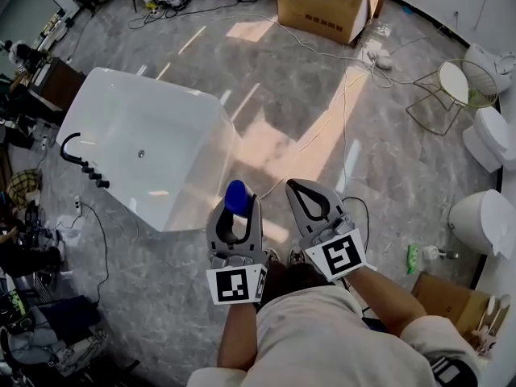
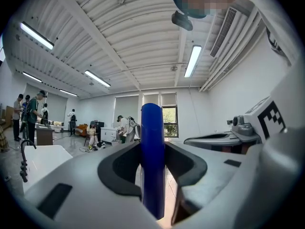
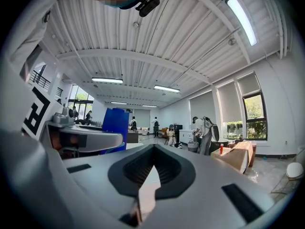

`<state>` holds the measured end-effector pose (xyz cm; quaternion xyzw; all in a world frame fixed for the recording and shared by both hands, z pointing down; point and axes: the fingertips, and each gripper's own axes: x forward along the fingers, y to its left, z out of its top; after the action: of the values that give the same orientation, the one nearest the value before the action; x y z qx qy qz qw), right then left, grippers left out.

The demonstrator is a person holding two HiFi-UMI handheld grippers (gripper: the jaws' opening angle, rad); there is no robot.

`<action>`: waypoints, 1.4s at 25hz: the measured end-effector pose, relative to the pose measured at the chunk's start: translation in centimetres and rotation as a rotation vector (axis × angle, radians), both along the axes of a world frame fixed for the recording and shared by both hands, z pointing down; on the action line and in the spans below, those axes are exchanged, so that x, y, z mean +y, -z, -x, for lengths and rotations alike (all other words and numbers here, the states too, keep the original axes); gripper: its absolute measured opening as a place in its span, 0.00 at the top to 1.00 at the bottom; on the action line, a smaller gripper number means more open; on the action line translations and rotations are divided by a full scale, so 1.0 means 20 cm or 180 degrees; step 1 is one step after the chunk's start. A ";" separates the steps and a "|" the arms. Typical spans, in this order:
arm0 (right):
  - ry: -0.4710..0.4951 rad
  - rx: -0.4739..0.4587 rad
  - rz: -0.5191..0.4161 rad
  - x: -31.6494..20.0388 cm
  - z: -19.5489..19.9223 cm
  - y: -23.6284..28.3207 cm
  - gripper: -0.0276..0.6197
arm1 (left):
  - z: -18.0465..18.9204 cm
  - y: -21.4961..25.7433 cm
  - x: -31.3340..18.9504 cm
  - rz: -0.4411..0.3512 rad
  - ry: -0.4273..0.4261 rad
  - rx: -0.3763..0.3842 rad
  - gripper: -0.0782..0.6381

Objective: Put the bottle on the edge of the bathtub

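- Bathtub (image 1: 145, 147): glossy white, angular; black tap (image 1: 81, 160) on its 9 o'clock rim.
- Left gripper (image 1: 236, 210): grey plastic, jaws clamped on smooth blue cylindrical bottle (image 1: 235, 196), upright, near tub's 5 o'clock corner.
- Right gripper (image 1: 314, 202): jaws together, nothing betw. them.
- Floor (image 1: 266, 79): grey marble-look, sunlit patches; cardboard box (image 1: 326, 10) at 12 o'clock.

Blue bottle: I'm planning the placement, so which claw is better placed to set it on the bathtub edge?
Left. The left claw grips the blue bottle and is nearer the bathtub; the right claw is closed, empty and farther away.
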<state>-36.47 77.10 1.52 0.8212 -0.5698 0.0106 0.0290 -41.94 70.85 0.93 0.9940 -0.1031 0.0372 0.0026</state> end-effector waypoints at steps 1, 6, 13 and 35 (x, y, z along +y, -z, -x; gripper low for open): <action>0.0032 -0.0001 -0.0002 -0.02 -0.04 0.00 0.95 | -0.04 0.00 -0.01 -0.0010 0.0004 -0.0006 0.66; 0.0151 0.0025 -0.0033 -0.18 -0.23 0.02 0.95 | -0.26 -0.01 -0.19 -0.0012 0.0046 0.0034 0.66; 0.0390 0.0172 0.0003 -0.61 -0.58 0.05 0.95 | -0.65 0.00 -0.62 -0.0036 0.0143 0.0118 0.66; 0.1033 0.0307 0.0099 -1.54 -1.55 -0.01 0.95 | -1.53 -0.15 -1.42 0.0107 0.0663 -0.0020 0.66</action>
<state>-5.51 46.27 1.73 0.7174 -0.6927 -0.0249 0.0704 -11.27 42.53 3.94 0.9776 -0.2051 0.0416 0.0228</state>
